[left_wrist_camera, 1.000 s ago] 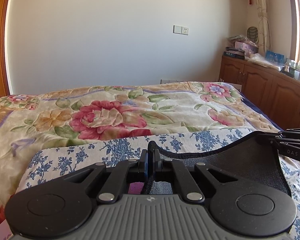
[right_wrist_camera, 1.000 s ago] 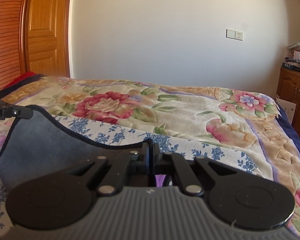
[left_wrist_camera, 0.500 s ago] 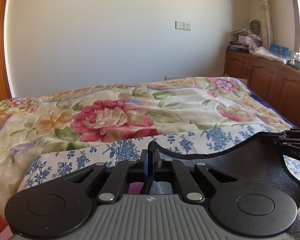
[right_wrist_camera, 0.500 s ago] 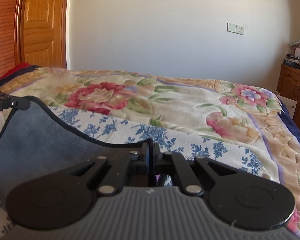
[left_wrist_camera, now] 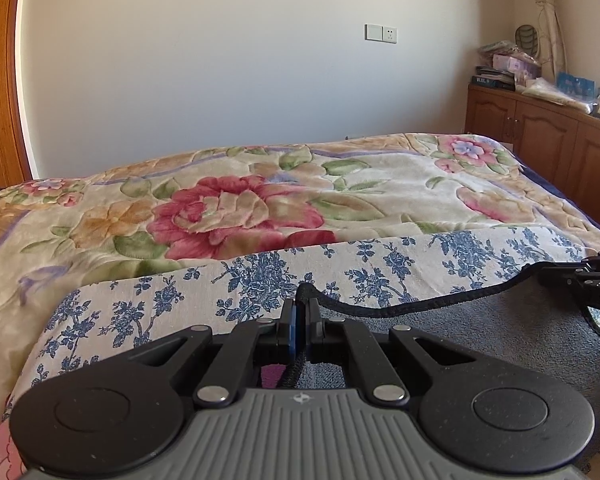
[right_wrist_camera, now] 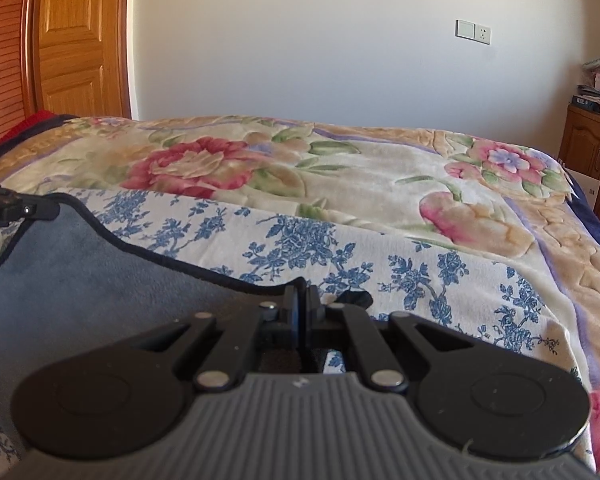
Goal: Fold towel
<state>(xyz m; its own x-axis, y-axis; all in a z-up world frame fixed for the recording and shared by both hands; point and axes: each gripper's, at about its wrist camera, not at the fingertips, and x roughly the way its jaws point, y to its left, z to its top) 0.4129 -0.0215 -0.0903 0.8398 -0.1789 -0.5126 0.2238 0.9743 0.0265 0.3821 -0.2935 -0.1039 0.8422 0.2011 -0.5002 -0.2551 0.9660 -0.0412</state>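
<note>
A grey towel (left_wrist_camera: 500, 332) with a dark hem hangs stretched between my two grippers, just above a blue-flowered white cloth (left_wrist_camera: 260, 276) on the bed. My left gripper (left_wrist_camera: 300, 304) is shut on the towel's left corner. My right gripper (right_wrist_camera: 300, 300) is shut on the towel's (right_wrist_camera: 80, 280) right corner. The right gripper's tip shows at the right edge of the left wrist view (left_wrist_camera: 596, 280). The left gripper's tip shows at the left edge of the right wrist view (right_wrist_camera: 16, 208). The towel's lower part is hidden behind the gripper bodies.
A flowered blanket (left_wrist_camera: 260, 208) covers the bed beyond the blue-flowered cloth (right_wrist_camera: 340, 248). A wooden cabinet (left_wrist_camera: 540, 136) with clutter on top stands at the right. A wooden door (right_wrist_camera: 76, 40) is at the left. A plain wall is behind the bed.
Both grippers have moved forward over the bed and a little lower, still holding the towel. More of the blue-flowered cloth lies under the towel's edge.
</note>
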